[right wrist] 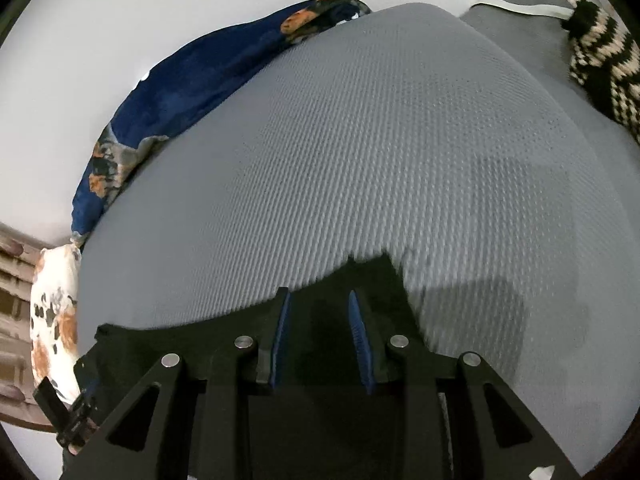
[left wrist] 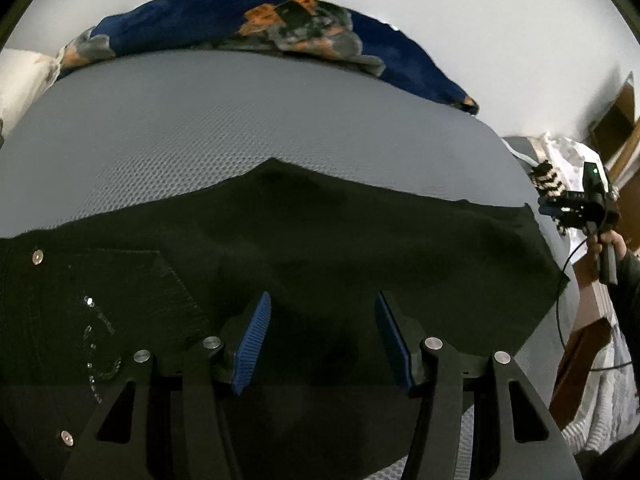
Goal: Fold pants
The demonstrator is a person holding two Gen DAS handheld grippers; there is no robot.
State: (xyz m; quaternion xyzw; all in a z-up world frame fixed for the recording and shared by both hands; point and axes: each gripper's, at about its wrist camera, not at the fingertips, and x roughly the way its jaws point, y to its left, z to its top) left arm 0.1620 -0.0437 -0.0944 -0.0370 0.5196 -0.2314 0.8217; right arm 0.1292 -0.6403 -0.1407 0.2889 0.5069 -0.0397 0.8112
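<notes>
We see black pants w/ silver studs on a grey textured bed. Blanket is navy w/ orange and grey blotches. Pillow: white, orange/black spots. Knit: black and cream zigzag. Tool pads blue.

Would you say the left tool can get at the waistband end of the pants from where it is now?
Probably yes. The left tool hangs open over the black pants, and the pocket and rivets lie just to its left on the gray mattress, with nothing lying between them.
</notes>
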